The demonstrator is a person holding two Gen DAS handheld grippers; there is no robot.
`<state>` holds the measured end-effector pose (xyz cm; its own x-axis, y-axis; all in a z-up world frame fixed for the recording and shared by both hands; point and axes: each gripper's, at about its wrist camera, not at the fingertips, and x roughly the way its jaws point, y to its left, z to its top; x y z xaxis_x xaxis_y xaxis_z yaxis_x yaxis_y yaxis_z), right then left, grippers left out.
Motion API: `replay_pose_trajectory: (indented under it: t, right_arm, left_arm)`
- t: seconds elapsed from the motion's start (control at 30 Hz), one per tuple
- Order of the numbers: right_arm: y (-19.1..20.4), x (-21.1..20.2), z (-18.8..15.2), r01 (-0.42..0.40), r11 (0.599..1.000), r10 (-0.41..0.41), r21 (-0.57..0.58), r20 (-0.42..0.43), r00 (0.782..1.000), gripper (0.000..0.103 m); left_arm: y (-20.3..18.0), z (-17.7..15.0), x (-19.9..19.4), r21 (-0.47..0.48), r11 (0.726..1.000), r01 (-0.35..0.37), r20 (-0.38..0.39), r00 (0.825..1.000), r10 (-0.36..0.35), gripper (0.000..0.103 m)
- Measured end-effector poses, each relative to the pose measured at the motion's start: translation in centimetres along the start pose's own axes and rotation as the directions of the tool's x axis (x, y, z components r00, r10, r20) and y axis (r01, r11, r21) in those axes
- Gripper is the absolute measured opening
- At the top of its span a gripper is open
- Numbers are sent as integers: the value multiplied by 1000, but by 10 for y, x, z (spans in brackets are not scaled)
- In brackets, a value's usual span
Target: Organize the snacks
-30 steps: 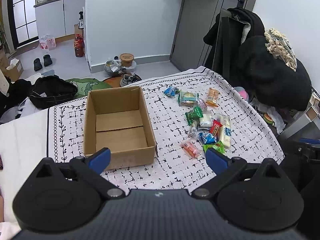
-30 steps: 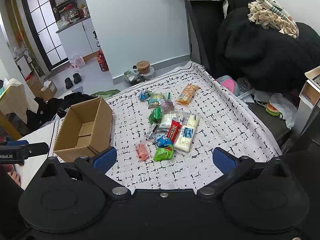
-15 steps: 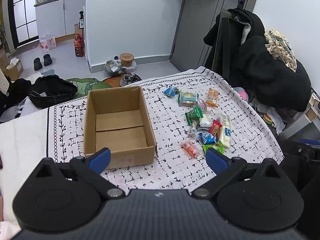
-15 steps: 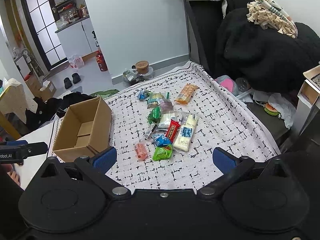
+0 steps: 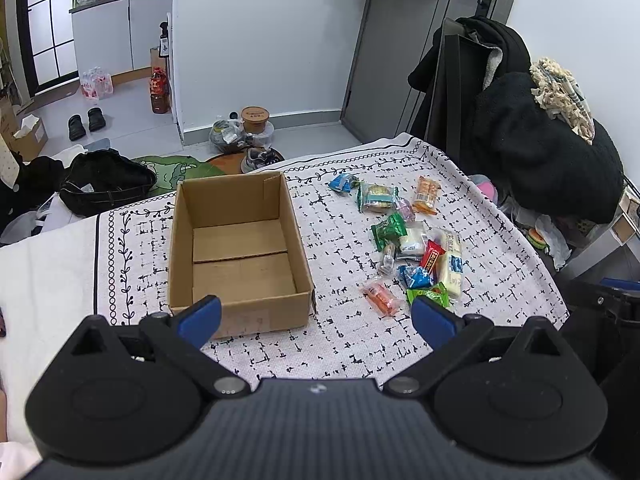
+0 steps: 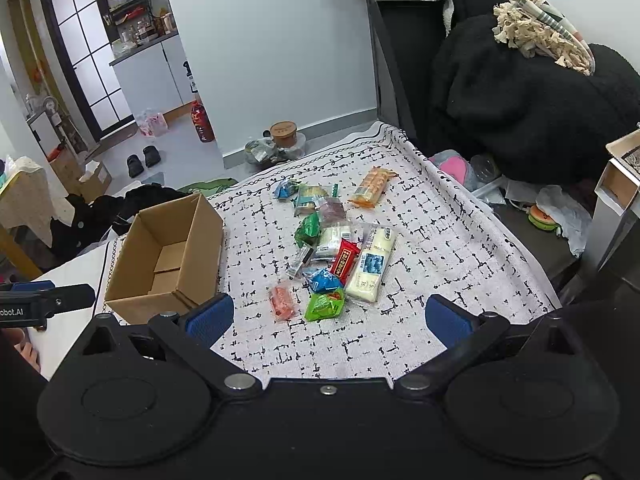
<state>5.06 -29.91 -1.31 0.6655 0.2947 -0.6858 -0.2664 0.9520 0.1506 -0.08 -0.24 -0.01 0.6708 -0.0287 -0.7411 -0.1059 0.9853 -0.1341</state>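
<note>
Snacks [image 6: 334, 248] beside empty cardboard box [image 6: 168, 256]

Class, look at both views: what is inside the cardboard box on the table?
Nothing: the cardboard box holds only its bare bottom flaps. The snacks lie on the tablecloth beside it. Its near inside wall is hidden in both views.

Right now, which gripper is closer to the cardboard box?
Left. The left gripper hovers just before the cardboard box; the right gripper faces the snacks, box off leftward.
</note>
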Motion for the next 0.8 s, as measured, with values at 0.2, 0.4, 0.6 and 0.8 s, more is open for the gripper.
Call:
replay_pose_trajectory:
  t: [0.2, 0.4, 0.6, 0.8]
  right_arm:
    - [0, 0, -1, 0, 1000, 0, -1, 1, 1000, 103]
    - [1, 1, -1, 3, 1000, -3, 1, 8, 1000, 103]
    - [0, 1, -1, 6, 1000, -6, 2, 9, 1000, 103]
    - [-5, 9, 0, 18, 1000, -18, 10, -1, 1000, 103]
  left_arm:
    - [0, -1, 0, 2, 1000, -1, 2, 1000, 1, 101]
    - [-1, -1, 0, 2, 1000, 0, 2, 1000, 0, 101]
    - [-1, 0, 0, 3, 1000, 5, 2, 1000, -5, 101]
    - [-1, 3, -1, 16, 999, 32, 12, 999, -33, 101]
